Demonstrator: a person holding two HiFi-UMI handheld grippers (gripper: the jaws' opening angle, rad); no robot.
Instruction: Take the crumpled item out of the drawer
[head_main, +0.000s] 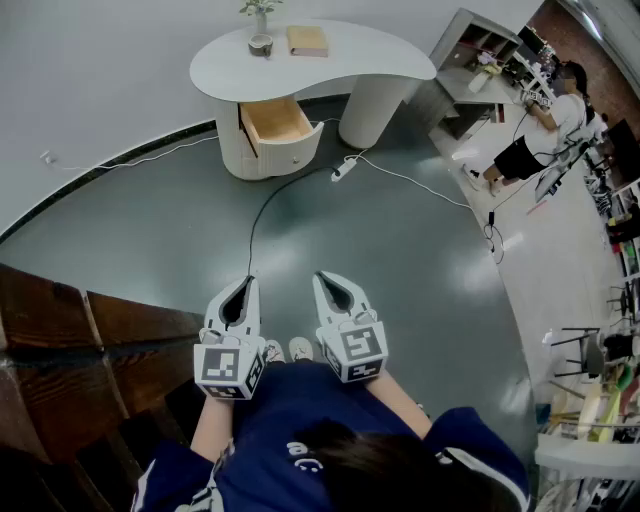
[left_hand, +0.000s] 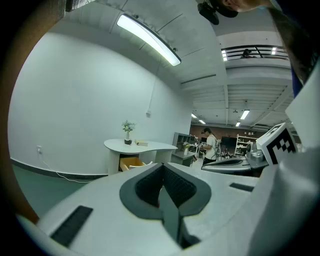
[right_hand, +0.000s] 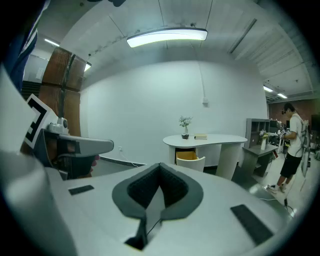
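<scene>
A white curved desk (head_main: 330, 62) stands far ahead by the wall, with its wooden drawer (head_main: 276, 122) pulled open. The drawer's inside looks bare from here; no crumpled item shows. The same desk (left_hand: 150, 146) (right_hand: 220, 140) and open drawer (left_hand: 131, 162) (right_hand: 191, 156) appear small in both gripper views. My left gripper (head_main: 247, 282) and right gripper (head_main: 325, 279) hang side by side close to my body, well short of the desk. Both have their jaws together with nothing between them.
A small potted plant (head_main: 261, 12), a bowl (head_main: 261, 44) and a book (head_main: 307, 40) sit on the desk. A power strip (head_main: 344, 168) and cables lie on the grey floor. Dark wooden steps (head_main: 90, 350) are at my left. A person (head_main: 545, 125) stands at the far right.
</scene>
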